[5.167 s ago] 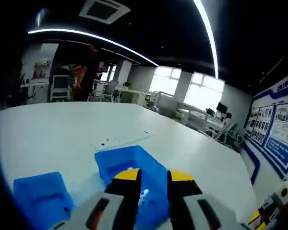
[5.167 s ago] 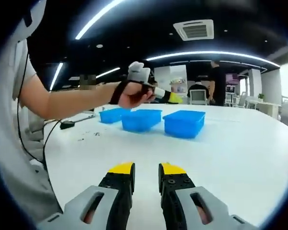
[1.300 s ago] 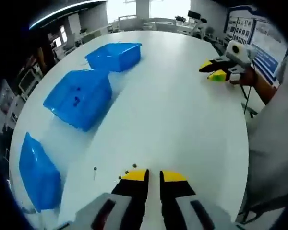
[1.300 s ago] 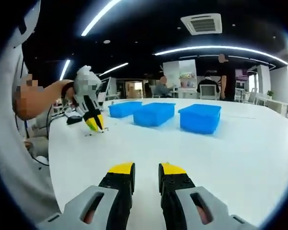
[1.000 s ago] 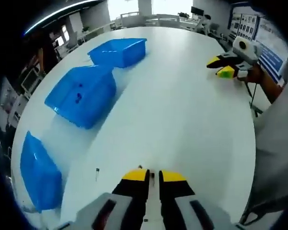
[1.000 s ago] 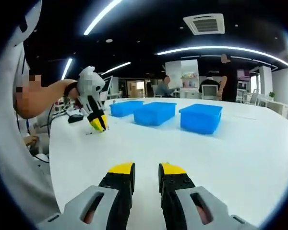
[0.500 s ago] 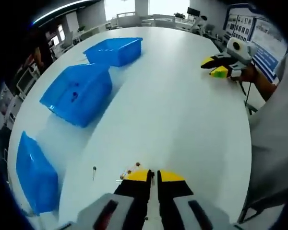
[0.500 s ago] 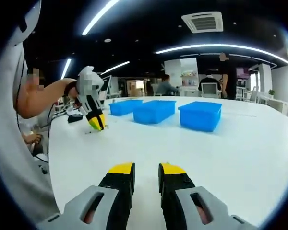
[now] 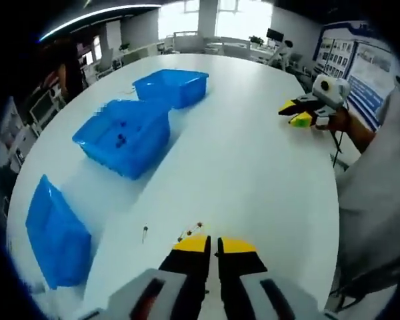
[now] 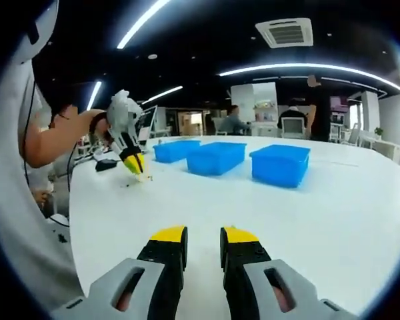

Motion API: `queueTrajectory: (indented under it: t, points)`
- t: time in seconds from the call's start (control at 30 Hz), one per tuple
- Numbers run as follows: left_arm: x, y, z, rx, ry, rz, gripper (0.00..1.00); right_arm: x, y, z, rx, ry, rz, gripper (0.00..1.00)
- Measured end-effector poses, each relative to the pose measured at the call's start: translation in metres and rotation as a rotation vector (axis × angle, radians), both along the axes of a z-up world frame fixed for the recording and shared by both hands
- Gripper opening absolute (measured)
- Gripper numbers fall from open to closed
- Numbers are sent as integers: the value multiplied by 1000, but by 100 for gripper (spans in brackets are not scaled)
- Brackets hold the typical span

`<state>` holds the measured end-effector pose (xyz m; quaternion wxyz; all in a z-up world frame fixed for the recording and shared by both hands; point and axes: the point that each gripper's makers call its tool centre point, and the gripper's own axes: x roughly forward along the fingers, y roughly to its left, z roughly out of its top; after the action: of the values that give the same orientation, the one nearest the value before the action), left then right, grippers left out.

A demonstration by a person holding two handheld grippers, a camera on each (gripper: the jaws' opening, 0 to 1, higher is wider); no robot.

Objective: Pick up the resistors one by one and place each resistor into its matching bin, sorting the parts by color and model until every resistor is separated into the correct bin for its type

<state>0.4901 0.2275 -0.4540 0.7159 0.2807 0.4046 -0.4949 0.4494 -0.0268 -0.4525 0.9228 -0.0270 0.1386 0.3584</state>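
Resistors (image 9: 190, 232) lie just above your left gripper (image 9: 212, 244) at bottom centre, its jaws nearly shut; whether they pinch one, I cannot tell. Right gripper (image 10: 202, 235) idles open. Next, carry to a bin (image 9: 125, 135) upper left.

Three open blue plastic bins (image 9: 127, 137) stand in a row on the table; small loose resistors (image 9: 189, 232) lie near the closest bin.

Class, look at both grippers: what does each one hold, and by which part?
The right gripper holds nothing; its jaws stand apart. The left gripper has its jaws nearly together; whether they pinch a small resistor cannot be told.
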Motion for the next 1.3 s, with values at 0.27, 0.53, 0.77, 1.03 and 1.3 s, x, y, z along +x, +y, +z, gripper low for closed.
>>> queueTrajectory:
  t: [0.27,0.53,0.77,1.03,1.3]
  points:
    - [-11,9,-25,34,169,286,15,-4,3,-1,1,0,5,22]
    - [-12,1,-32,-46,163,354,14,-1,-9,-6,11,13,-25,22]
    - [-7,-2,-33,-31,116,361,9,-3,-10,2,-1,-6,-10,22]
    - [-16,-16,-29,-35,105,286,6,-2,-16,7,15,-23,-24,22]
    - [-6,-96,24,-327,-9,22,6,-2,-22,10,18,-32,-41,22]
